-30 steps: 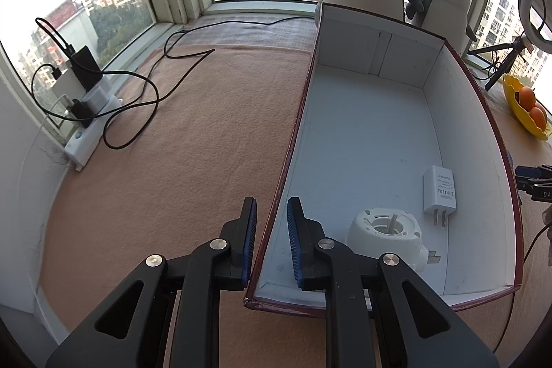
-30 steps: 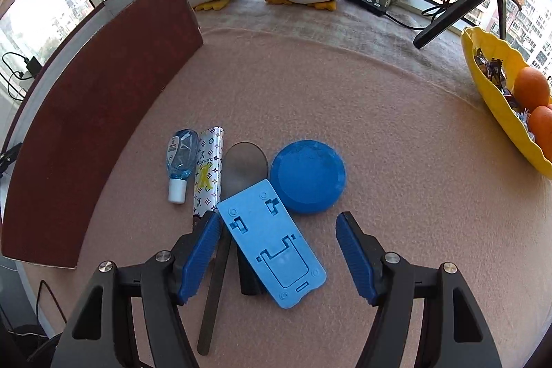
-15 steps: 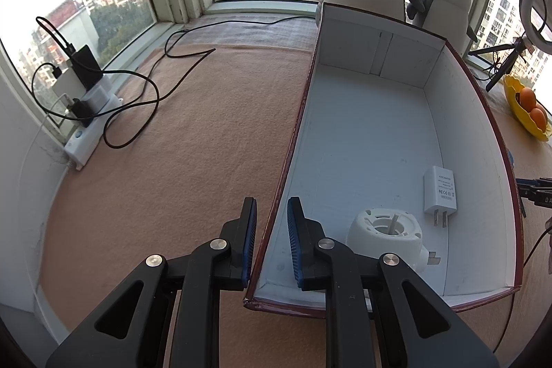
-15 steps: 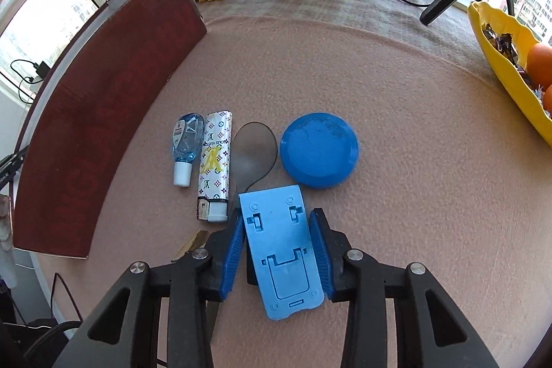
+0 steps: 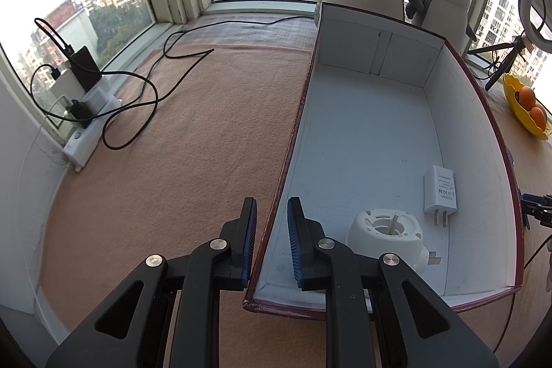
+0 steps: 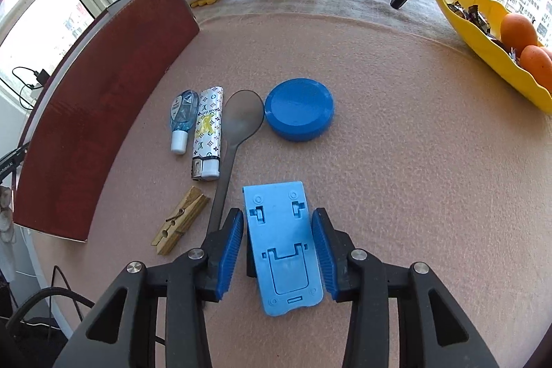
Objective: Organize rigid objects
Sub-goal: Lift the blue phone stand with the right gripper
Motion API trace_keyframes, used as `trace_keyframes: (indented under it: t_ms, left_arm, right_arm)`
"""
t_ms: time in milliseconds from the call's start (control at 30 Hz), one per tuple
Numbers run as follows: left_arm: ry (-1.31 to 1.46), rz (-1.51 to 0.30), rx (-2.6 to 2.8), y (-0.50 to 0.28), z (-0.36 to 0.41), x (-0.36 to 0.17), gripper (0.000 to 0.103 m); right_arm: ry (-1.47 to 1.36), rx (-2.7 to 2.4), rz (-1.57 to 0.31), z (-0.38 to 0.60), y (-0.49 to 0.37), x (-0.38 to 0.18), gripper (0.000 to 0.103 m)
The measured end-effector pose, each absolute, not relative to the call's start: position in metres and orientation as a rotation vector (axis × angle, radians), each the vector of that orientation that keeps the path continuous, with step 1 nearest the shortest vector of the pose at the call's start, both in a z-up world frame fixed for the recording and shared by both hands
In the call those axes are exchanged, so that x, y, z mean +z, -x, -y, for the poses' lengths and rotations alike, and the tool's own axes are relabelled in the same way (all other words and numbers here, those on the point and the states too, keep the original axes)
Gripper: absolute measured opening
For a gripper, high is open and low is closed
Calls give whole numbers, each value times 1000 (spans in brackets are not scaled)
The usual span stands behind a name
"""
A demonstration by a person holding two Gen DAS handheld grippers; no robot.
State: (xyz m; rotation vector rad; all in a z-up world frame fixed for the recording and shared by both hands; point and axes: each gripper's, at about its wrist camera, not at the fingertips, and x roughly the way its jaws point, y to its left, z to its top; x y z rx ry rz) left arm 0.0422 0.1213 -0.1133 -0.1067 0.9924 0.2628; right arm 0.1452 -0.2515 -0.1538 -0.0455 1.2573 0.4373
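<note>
Your right gripper (image 6: 278, 250) is opening slightly, its pads flanking the flat blue phone stand (image 6: 281, 245); your left gripper (image 5: 270, 238) is clamping the box's wall (image 5: 276, 216).

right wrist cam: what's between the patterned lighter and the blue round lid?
The spoon: its bowl sits between the lighter and the lid, touching the lid's edge. Right wrist view only.

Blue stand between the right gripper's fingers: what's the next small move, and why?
Probably close the right gripper on the stand. Its jaws are opening, with the stand between them and a slim gap at each pad, so nothing is gripped. The stand lies flat on the cloth, not yet in the box, and needs a firm hold before lifting.
</note>
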Motion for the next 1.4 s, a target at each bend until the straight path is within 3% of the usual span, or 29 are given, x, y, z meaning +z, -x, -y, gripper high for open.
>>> trace_keyframes:
  t_ms: [700, 1133, 1233, 1400]
  left_arm:
    - [110, -991, 261, -43, -120, -113, 17]
    - [105, -994, 261, -44, -119, -113, 17]
    - [105, -995, 261, -43, -119, -112, 17]
    - [104, -995, 261, -43, -119, -112, 17]
  right_arm:
    - [-53, 299, -1256, 334, -137, -141, 39]
    - [197, 215, -1258, 317, -141, -148, 39]
    - [210, 225, -1267, 309, -145, -148, 49]
    - [288, 223, -1283, 297, -145, -155, 50]
